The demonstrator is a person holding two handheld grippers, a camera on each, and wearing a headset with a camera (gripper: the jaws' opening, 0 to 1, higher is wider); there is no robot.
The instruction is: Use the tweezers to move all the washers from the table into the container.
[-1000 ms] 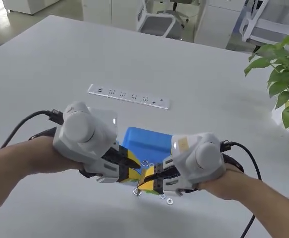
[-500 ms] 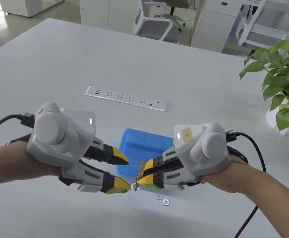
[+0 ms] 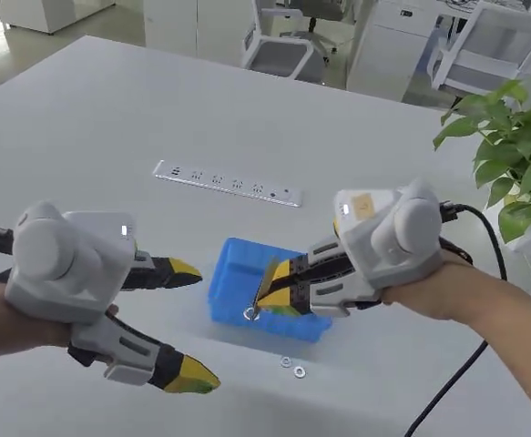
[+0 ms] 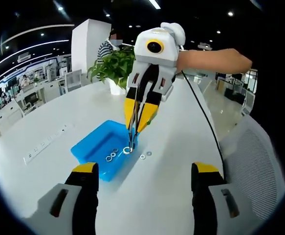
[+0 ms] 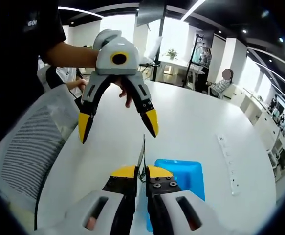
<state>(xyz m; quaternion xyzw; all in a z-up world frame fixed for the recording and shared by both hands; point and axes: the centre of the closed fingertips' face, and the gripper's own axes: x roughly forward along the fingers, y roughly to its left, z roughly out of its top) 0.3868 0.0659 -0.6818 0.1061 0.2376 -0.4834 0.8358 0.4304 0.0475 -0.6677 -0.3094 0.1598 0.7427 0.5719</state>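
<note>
My right gripper [image 3: 267, 289] is shut on thin metal tweezers [image 3: 258, 300], whose tips pinch a small steel washer [image 3: 250, 314] at the near rim of the blue container [image 3: 233, 273]. In the left gripper view the washer [image 4: 127, 150] hangs at the edge of the container [image 4: 96, 147], with a couple of washers [image 4: 111, 156] lying inside. Two loose washers [image 3: 292, 367] rest on the white table just in front. My left gripper [image 3: 188, 323] stands open to the left, holding nothing. The right gripper view shows the tweezers [image 5: 141, 154] between shut jaws and the open left gripper [image 5: 118, 122] beyond.
A white power strip [image 3: 227, 185] lies on the table [image 3: 110, 109] beyond the container. A green potted plant [image 3: 511, 155] stands at the right edge. Cables trail from both grippers. Office chairs [image 3: 279, 41] stand past the far edge.
My left gripper has drawn away to the left with its jaws spread wide. The right gripper has carried the tweezers and washer from the table up to the container's near rim.
</note>
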